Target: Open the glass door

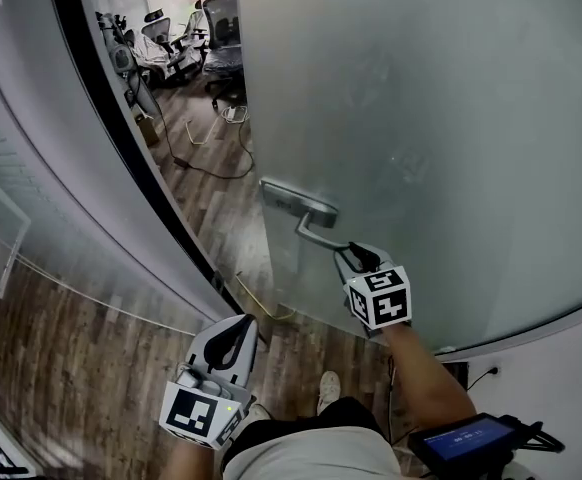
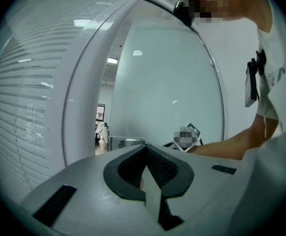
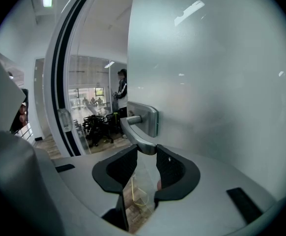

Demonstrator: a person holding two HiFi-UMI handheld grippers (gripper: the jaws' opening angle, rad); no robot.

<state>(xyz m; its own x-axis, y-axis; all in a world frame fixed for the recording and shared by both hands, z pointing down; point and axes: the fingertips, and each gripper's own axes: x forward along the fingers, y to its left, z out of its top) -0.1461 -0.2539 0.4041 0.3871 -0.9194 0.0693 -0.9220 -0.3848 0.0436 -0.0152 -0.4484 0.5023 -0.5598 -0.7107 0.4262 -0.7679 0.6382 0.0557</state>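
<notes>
The frosted glass door (image 1: 421, 128) stands ajar, and a gap to the room behind shows along its left edge. A metal handle plate (image 1: 293, 199) on the door carries a lever (image 1: 314, 234). My right gripper (image 1: 357, 259) is shut on the free end of that lever (image 3: 135, 135), with a dark pad on each side of it. My left gripper (image 1: 235, 338) hangs low beside the door edge, shut with nothing in it. In the left gripper view the door (image 2: 167, 92) and its handle plate (image 2: 126, 142) lie ahead.
A white curved frame with a black seal (image 1: 121, 138) borders the opening on the left. Several office chairs (image 1: 186, 43) and a cable (image 1: 206, 163) on the wooden floor lie beyond it. A person (image 3: 121, 90) stands far inside. My shoe (image 1: 328, 390) is near the door's foot.
</notes>
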